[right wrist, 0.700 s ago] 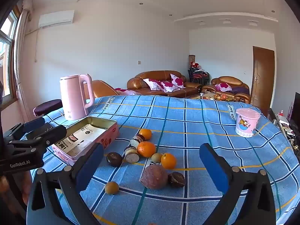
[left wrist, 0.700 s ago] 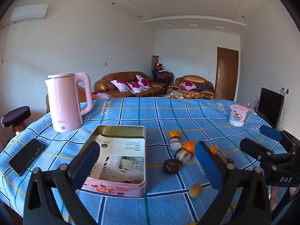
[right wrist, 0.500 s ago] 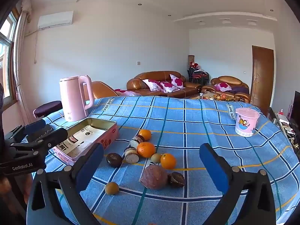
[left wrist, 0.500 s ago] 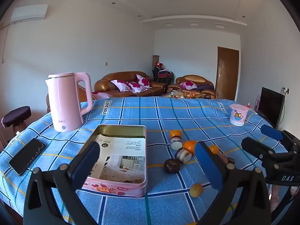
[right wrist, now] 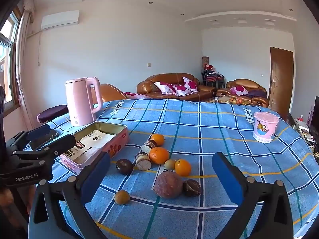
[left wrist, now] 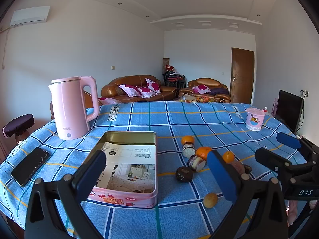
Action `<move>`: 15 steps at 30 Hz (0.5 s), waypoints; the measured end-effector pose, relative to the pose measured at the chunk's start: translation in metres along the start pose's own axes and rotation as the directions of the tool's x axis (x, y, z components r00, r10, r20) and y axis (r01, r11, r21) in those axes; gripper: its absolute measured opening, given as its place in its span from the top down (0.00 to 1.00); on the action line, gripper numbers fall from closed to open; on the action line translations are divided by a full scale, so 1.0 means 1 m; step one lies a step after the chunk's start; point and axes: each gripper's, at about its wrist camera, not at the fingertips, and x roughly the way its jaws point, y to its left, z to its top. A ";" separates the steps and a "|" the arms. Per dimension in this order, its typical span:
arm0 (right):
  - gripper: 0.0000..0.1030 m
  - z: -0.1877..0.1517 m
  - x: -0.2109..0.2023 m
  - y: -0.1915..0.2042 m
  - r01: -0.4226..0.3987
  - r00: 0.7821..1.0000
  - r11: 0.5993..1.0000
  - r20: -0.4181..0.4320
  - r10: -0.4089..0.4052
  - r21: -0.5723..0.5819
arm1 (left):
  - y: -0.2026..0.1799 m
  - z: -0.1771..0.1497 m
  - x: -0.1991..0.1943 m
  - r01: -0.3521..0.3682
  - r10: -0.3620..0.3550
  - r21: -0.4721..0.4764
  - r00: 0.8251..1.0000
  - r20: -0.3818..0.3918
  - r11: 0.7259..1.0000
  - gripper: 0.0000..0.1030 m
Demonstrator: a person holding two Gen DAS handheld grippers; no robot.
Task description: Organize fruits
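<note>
Both your grippers, left [left wrist: 155, 176] and right [right wrist: 160, 176], gape wide and empty, and the fruit pile [right wrist: 159, 159] sits dead centre of the right one's frame, the nearer, with the tin [left wrist: 139, 201] centre-left in the left one's.

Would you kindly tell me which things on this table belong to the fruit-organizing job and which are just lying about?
Belongs to the job:
- oranges
- large reddish-brown fruit
- small yellowish fruit
- dark round fruit
- open pink tin, likely the destination

Just lying about:
- pink kettle
- phone
- pink cartoon cup
</note>
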 end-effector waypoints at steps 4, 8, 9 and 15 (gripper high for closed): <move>0.01 -0.001 0.001 -0.001 -0.001 1.000 1.000 -0.001 0.001 0.005 | -0.001 -0.001 0.000 -0.001 0.001 0.002 1.000 -0.004 1.000 0.00; 0.01 -0.001 0.001 -0.001 -0.001 1.000 1.000 -0.001 0.001 0.005 | 0.000 -0.001 0.000 0.000 0.000 0.002 1.000 -0.003 1.000 0.00; 0.01 -0.001 0.001 -0.001 -0.001 1.000 1.000 -0.001 0.001 0.006 | -0.001 -0.001 0.001 -0.001 0.001 0.002 1.000 -0.003 1.000 0.00; 0.01 -0.002 0.001 -0.001 -0.004 1.000 1.000 -0.003 0.004 0.008 | 0.000 -0.001 0.001 -0.003 0.003 0.001 1.000 -0.006 1.000 0.00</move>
